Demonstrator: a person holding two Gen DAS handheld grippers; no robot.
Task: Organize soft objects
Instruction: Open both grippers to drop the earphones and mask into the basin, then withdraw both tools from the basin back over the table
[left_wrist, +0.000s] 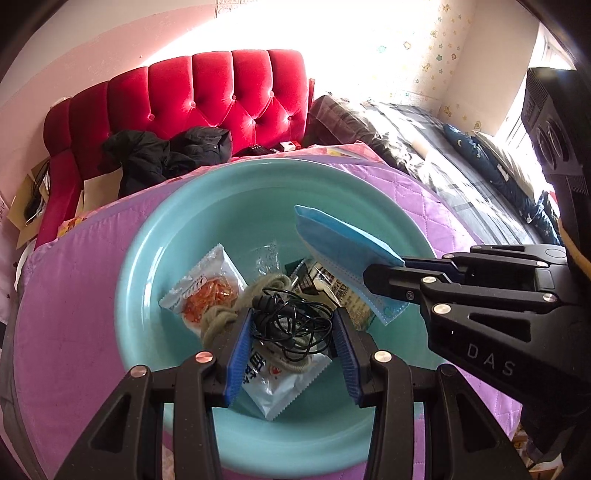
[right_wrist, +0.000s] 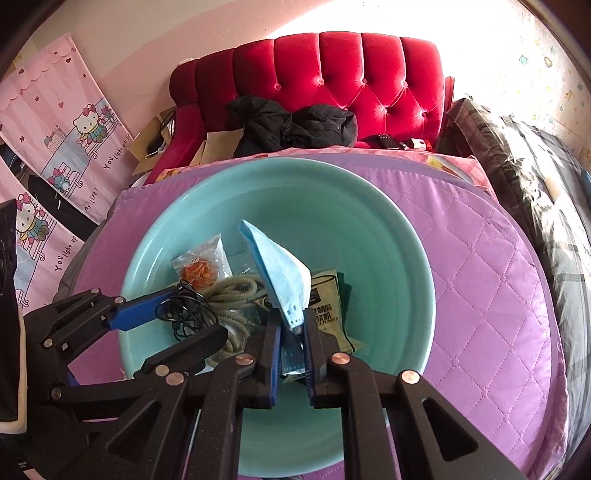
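A teal basin (left_wrist: 207, 206) (right_wrist: 369, 229) sits on a purple quilted mat. In it lie a tangled black cable (left_wrist: 291, 321) (right_wrist: 184, 314), a beige rope (left_wrist: 221, 321) (right_wrist: 232, 295), a snack pack with orange contents (left_wrist: 207, 291) (right_wrist: 199, 269), a white packet (left_wrist: 284, 384) and a tan packet (right_wrist: 327, 306). My left gripper (left_wrist: 291, 325) is open, its fingers on either side of the black cable. My right gripper (right_wrist: 291, 325) (left_wrist: 384, 284) is shut on a blue face mask (left_wrist: 340, 247) (right_wrist: 284, 269) and holds it above the basin.
The purple mat (right_wrist: 480, 280) lies on a bed with a red tufted headboard (left_wrist: 221, 96) (right_wrist: 351, 77). Black clothing (left_wrist: 162, 155) (right_wrist: 288, 125) lies by the headboard. Bagged bedding (left_wrist: 443, 162) is on the right. Pink cartoon curtains (right_wrist: 55, 140) hang at left.
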